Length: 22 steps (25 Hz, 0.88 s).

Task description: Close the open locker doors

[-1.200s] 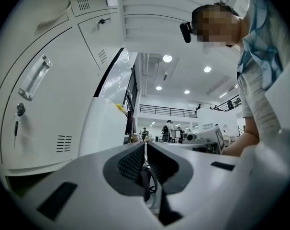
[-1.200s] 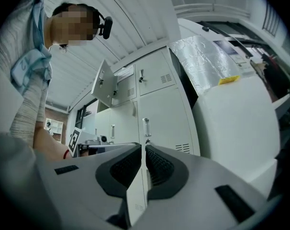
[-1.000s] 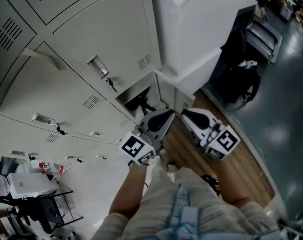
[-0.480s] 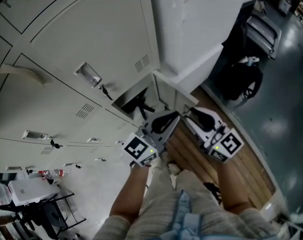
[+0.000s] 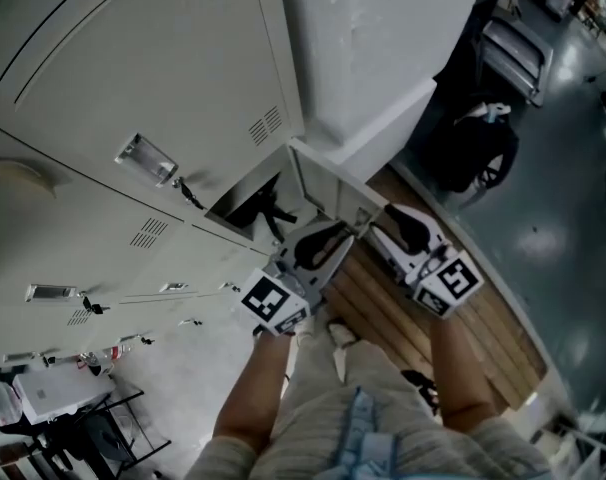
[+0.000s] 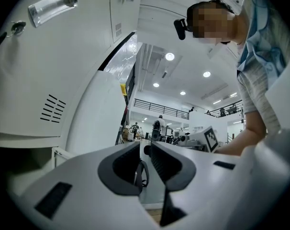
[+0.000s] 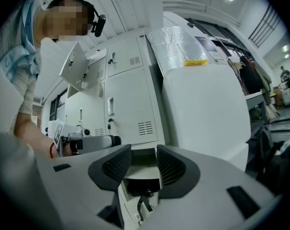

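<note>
1. I run two grippers. The right gripper [image 7: 144, 152] has its two dark-padded jaws spreading apart at this moment, with nothing pressed between the pads.
2. Through that gap I look into one open bottom locker compartment [image 7: 141, 186], dark inside. One black lever-like piece [image 7: 144, 202] shows at its mouth.
3. The left gripper [image 6: 145, 147] has its jaws a narrow slit apart. The far hall shows between the tips, so I read it as empty. One thin black loop [image 6: 143, 172] hangs low in the slit, and I cannot tell what it belongs to.
4. In the head view both grippers sit side by side, just in front of the pale grey open locker door [image 5: 333, 190]. This door is swung out from the bottom compartment at the right end of the grey metal locker bank [image 5: 133, 68].
5. A second door [image 7: 77, 65] stands out from the bank higher up, to the left.
6. On the closed doors I count two recessed shiny handles, one [image 5: 143, 158] above the open compartment and one [image 5: 48, 291] further left.
7. One large white block [image 5: 373, 38] stands against the bank's right side.
8. One wooden slatted floor panel [image 5: 483, 338] lies under the right gripper.
</note>
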### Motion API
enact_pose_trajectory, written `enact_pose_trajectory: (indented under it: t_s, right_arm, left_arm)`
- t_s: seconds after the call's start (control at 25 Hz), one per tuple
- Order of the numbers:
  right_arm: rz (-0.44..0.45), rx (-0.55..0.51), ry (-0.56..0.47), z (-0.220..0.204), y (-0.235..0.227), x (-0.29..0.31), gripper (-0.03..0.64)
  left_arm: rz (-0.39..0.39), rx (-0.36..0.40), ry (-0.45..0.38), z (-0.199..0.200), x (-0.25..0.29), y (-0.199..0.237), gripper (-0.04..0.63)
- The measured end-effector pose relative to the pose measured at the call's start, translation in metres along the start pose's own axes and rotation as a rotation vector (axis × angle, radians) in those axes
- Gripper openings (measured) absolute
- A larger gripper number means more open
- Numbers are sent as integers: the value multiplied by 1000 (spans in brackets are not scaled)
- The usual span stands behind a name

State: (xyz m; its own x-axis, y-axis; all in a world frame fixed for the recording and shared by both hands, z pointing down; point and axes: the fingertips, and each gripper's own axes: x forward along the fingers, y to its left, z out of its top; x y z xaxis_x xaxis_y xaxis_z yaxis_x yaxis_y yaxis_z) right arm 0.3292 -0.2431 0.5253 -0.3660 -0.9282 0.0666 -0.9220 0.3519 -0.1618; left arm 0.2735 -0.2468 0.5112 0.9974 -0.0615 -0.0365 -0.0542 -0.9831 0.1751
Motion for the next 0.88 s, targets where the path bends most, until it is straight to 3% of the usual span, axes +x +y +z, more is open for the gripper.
enact_pose_trajectory:
  t_s: [0.16, 0.36, 0.88]
  right_arm:
    - [-32, 9, 15, -11, -14, 0, 144]
    - [-68, 37, 48, -28, -34, 0, 144]
    - [-91, 49, 130, -58, -53, 8, 160]
  left_arm:
    - [-17, 12, 4, -3, 10, -2, 54]
    - [-5, -37, -15, -4, 19, -3, 54]
    - [18, -33, 36, -22, 10, 4, 54]
